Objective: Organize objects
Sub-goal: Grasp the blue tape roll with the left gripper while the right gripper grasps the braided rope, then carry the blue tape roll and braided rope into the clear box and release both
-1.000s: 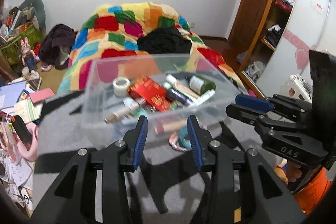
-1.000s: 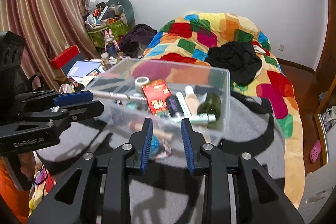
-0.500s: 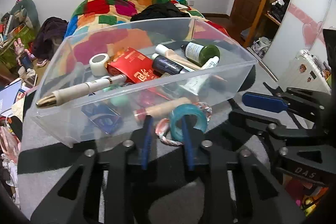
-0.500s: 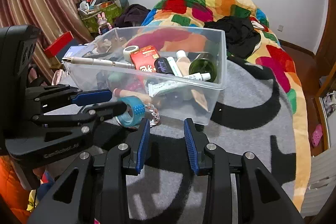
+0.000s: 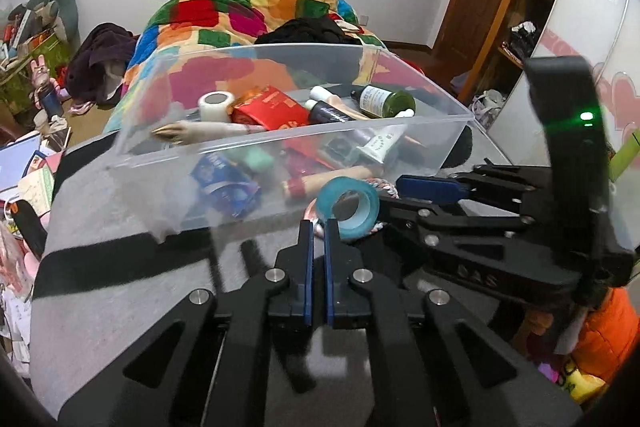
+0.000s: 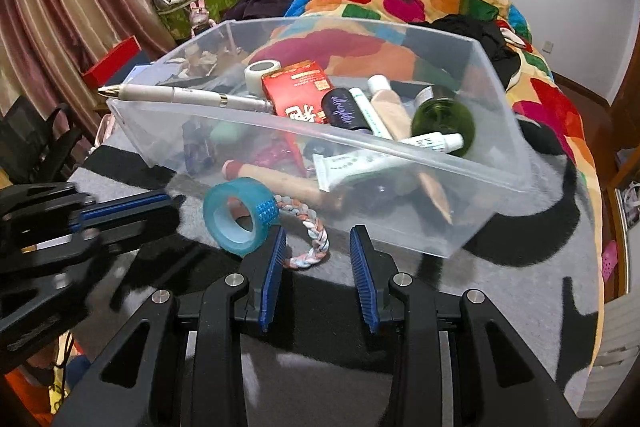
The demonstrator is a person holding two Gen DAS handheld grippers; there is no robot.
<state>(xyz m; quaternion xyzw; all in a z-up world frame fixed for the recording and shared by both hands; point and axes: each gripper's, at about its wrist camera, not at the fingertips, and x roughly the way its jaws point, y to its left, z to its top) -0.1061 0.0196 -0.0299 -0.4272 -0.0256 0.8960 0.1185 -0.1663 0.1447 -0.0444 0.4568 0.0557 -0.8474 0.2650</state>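
Note:
A teal tape roll (image 5: 348, 207) (image 6: 238, 215) and a braided cord ring (image 6: 316, 231) lie on the grey blanket in front of a clear plastic bin (image 5: 452, 147) (image 6: 500, 131). The bin holds a pen, a red box, tubes and bottles. My left gripper (image 5: 316, 225) (image 6: 172, 205) is shut, its tips just short of the tape roll with nothing seen between them. My right gripper (image 6: 319, 251) (image 5: 394, 195) straddles the braided ring. Its jaws are closing and the pads do not touch the ring.
The grey and black blanket (image 6: 520, 291) covers the bed's near end. A colourful quilt (image 5: 248, 7) with dark clothes on it lies behind the bin. Cluttered boxes and papers (image 5: 28, 163) sit at the left. Open wooden shelves (image 5: 520, 39) stand at the right.
Both grippers came down toward the blanket in front of the bin. The left jaws went from open to shut. The right jaws narrowed and now flank the braided ring.

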